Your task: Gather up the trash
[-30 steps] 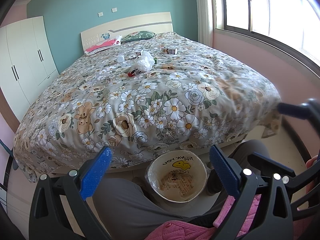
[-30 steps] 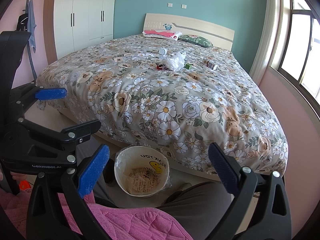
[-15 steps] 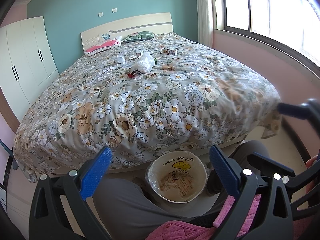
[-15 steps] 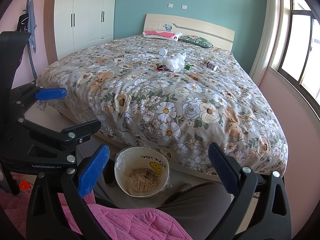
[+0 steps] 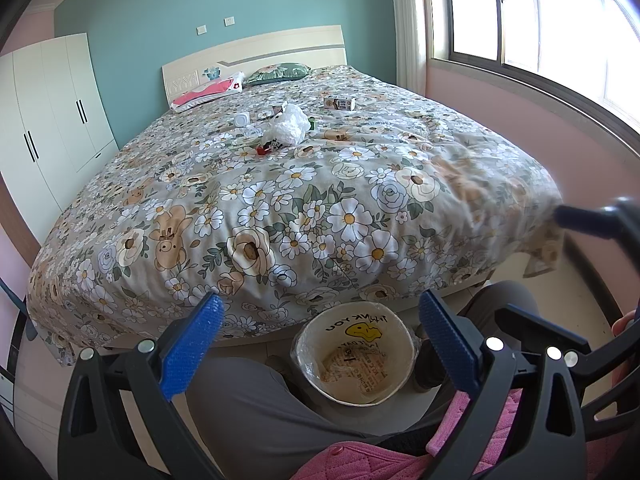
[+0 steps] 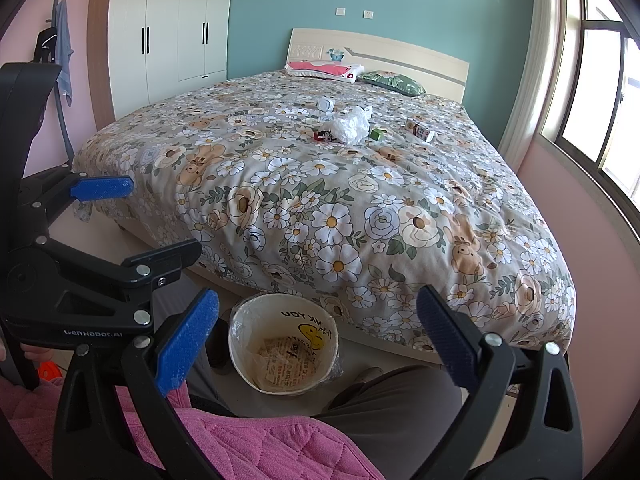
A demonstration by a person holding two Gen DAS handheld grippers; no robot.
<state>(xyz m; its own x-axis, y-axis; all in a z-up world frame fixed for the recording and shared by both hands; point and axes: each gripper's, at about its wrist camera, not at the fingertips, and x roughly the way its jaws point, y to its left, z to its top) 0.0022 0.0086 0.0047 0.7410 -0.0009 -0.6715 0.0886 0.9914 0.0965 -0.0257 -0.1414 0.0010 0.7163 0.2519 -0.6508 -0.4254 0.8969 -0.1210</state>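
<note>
Trash lies far off on the flowered bed: a crumpled white plastic bag (image 5: 289, 125) (image 6: 349, 125), a red wrapper (image 5: 267, 147) (image 6: 322, 136), a small carton (image 5: 339, 103) (image 6: 420, 129), a white cube (image 5: 241, 120) (image 6: 325, 105) and a green bit (image 6: 377, 133). A lined bin (image 5: 354, 354) (image 6: 283, 344) with a yellow smiley stands on the floor between the person's legs, holding printed paper. My left gripper (image 5: 318, 340) is open over the lap, empty. My right gripper (image 6: 318, 338) is open too, empty, just above the bin. The left gripper (image 6: 100, 216) also shows at the right wrist view's left.
The bed (image 5: 304, 208) fills the room's middle. White wardrobes (image 6: 168, 32) stand at the left wall, a window (image 5: 560, 24) on the right. Grey trouser legs (image 5: 256, 412) and pink quilted cloth (image 6: 256, 448) lie under both grippers. Clothes hang at far left (image 6: 56, 48).
</note>
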